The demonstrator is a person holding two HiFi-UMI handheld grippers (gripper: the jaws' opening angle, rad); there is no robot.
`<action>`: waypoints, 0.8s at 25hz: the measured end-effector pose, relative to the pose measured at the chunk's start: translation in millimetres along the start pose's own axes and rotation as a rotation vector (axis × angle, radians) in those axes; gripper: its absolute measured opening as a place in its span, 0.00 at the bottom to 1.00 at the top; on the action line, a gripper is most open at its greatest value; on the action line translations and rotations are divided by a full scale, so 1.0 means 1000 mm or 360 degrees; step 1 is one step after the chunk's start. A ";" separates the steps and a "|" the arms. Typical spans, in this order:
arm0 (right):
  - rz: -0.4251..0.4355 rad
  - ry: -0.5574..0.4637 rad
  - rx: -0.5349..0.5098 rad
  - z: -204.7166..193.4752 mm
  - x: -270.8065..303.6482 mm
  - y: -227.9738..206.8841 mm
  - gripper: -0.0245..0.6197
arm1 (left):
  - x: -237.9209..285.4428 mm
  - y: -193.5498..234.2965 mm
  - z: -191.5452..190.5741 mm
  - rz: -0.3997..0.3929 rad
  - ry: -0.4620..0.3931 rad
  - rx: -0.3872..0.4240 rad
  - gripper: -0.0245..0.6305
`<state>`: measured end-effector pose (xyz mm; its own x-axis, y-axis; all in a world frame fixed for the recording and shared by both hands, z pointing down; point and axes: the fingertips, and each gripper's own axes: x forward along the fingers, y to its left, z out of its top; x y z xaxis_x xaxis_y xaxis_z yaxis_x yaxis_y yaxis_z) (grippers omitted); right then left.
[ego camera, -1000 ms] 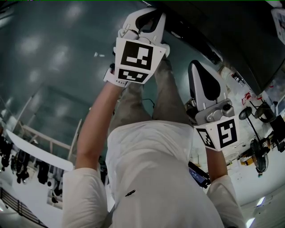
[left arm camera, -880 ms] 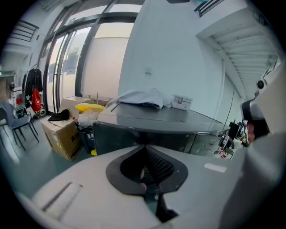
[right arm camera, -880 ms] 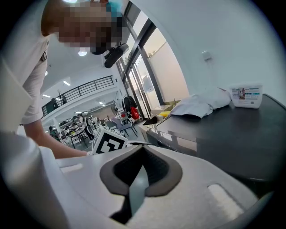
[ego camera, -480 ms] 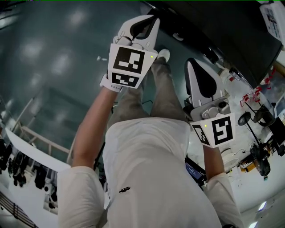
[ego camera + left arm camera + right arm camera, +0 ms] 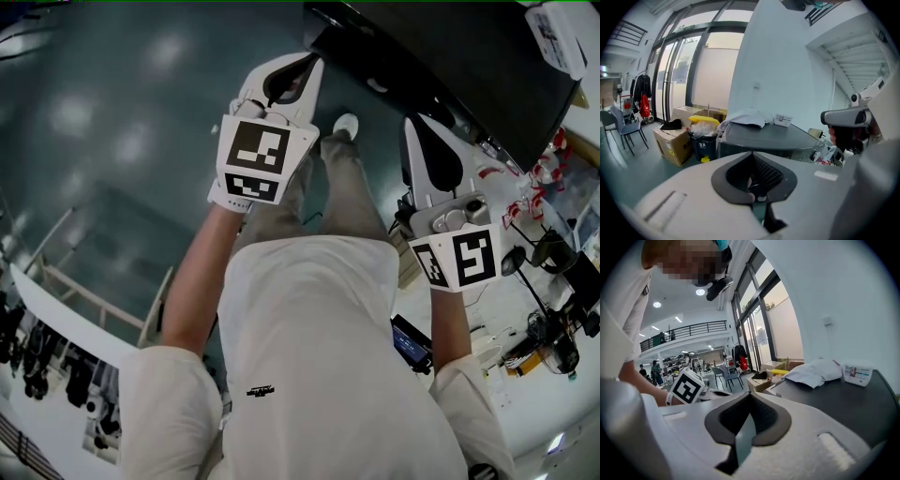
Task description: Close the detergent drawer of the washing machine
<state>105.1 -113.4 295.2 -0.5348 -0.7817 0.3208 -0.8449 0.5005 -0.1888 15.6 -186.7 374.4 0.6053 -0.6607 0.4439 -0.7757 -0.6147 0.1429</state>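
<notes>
Left gripper [image 5: 292,73] and right gripper [image 5: 422,141] are held up, fingers together on nothing, near the dark washing machine [image 5: 450,66], which has a white cloth [image 5: 747,117] on top.

The left gripper [image 5: 298,67] and right gripper [image 5: 413,122] had white shells, black pads and black-and-white square markers. The washing machine [image 5: 450,56], at 1 o'clock, was black. The floor [image 5: 112,122], at 10 o'clock, was teal. The shirt [image 5: 319,356] was white and the trousers [image 5: 349,197] grey-khaki.
</notes>
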 end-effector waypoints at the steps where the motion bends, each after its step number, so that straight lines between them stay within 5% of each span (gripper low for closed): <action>1: -0.0003 -0.0005 -0.0006 0.002 -0.002 0.000 0.04 | -0.007 0.000 0.002 0.0017 -0.0002 0.0017 0.07; 5: -0.0013 -0.0030 -0.0027 0.013 -0.009 0.002 0.04 | -0.035 -0.004 0.010 0.0073 -0.0013 0.0084 0.07; 20: 0.0027 -0.0112 -0.0178 0.058 -0.020 0.035 0.04 | -0.128 0.009 0.057 0.0252 -0.0192 -0.0015 0.07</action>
<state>85.3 -102.1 228.3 -0.5520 -0.7950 0.2515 -0.8311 0.5492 -0.0879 -59.2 -132.3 268.9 0.4919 -0.7960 0.3526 -0.8643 -0.4952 0.0878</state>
